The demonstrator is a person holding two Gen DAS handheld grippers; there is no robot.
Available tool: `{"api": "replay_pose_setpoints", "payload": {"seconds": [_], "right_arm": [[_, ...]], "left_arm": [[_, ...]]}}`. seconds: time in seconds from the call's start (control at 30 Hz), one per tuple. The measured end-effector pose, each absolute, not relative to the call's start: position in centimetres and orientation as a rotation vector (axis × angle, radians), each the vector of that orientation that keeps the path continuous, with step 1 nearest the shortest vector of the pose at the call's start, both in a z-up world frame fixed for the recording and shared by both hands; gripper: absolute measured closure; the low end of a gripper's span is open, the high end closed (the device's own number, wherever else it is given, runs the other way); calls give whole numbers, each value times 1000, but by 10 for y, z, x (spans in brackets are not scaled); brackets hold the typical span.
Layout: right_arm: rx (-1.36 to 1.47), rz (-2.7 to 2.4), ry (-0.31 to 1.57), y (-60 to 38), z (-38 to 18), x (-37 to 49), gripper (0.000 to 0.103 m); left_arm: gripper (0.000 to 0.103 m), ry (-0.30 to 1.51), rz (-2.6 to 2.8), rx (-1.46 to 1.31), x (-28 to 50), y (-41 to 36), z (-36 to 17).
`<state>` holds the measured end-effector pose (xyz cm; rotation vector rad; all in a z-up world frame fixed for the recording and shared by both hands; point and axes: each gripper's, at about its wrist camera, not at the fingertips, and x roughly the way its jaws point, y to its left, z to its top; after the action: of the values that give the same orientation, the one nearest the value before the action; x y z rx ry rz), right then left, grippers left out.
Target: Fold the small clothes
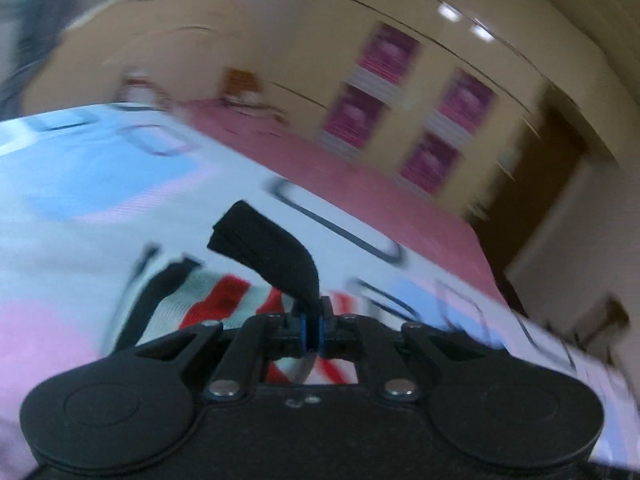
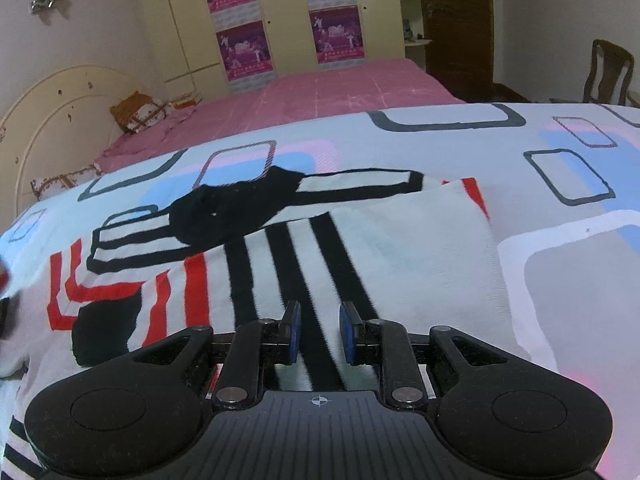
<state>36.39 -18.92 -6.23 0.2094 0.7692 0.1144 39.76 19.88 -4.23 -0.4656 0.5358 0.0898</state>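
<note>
The left gripper (image 1: pixel 311 322) is closed on a black strip of fabric (image 1: pixel 266 246), apparently an edge or corner of the garment, which stands up from the pinch and curls over to the left. That view is smeared and tilted, so the hand looks to be in quick motion, probably carrying this edge across for a fold.

The right gripper (image 2: pixel 320 334) is open and holds nothing. Its blue-padded fingers (image 2: pixel 294 330) hover low over the three black stripes of the white garment (image 2: pixel 360 256), which lies spread on the bed with red bands and black patches at its left side. Whether the pads touch the cloth cannot be told.

As a judgement, a fold is in progress. The next move calls for the left gripper to lay its edge down squarely, while the right either pins the body or takes a matching edge, so the cloth does not drag.

Under the garment is a bedspread (image 2: pixel 560 184) printed with rounded squares in grey, blue and pink. Beyond it lie a pink sheet (image 2: pixel 340 88), a cream headboard (image 2: pixel 52 100), a wardrobe (image 2: pixel 176 20) with magenta posters (image 2: pixel 338 34), a dark wooden door (image 2: pixel 460 20) and a chair (image 2: pixel 610 70).
</note>
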Motion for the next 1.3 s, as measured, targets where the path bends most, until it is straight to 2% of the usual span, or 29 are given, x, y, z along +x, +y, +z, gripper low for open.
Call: {"api": "replay_pose_setpoints", "payload": {"seconds": [0.3,0.57,0.63,0.7,0.73,0.77,0.8,0.83,0.87,0.97,1.03,1.1,1.3], "right_arm": [[260,88,757,-224,-56,348,81],[309,54,748,-258,-49,327,81],[324,49,752,-266,-49,323,81],[369,74,763,-275,-49,318,81],[387,83,766,-277,-49,317,81],[399,84,768,-279,-49,315,81],[407,78,769,-280,-48,314,65],[416,73,759,-281,-47,313,25],[427,76,729,-281,-44,309,16],[432,147,699,-273,-36,310,17],[442,195,707,-265,-35,316,29],[473,239,734,-256,-38,323,32],[536,300,834,-229,-64,348,56]], "left_arm": [[98,681,-136,-207,422,61,-51],[98,753,-267,-64,427,1,-73],[95,765,-302,-35,428,-15,-81],[62,802,-347,-11,427,-29,-92],[52,802,-373,-11,424,-32,-95],[29,791,-403,-16,420,-34,-97],[16,780,-433,-20,417,-37,-98],[16,761,-441,-16,411,-39,-96],[16,738,-432,-8,404,-37,-92],[24,699,-370,-30,385,-18,-80],[27,694,-311,-80,372,11,-73],[30,683,-242,-102,354,45,-68],[37,729,-2,-94,326,133,-71]]}}
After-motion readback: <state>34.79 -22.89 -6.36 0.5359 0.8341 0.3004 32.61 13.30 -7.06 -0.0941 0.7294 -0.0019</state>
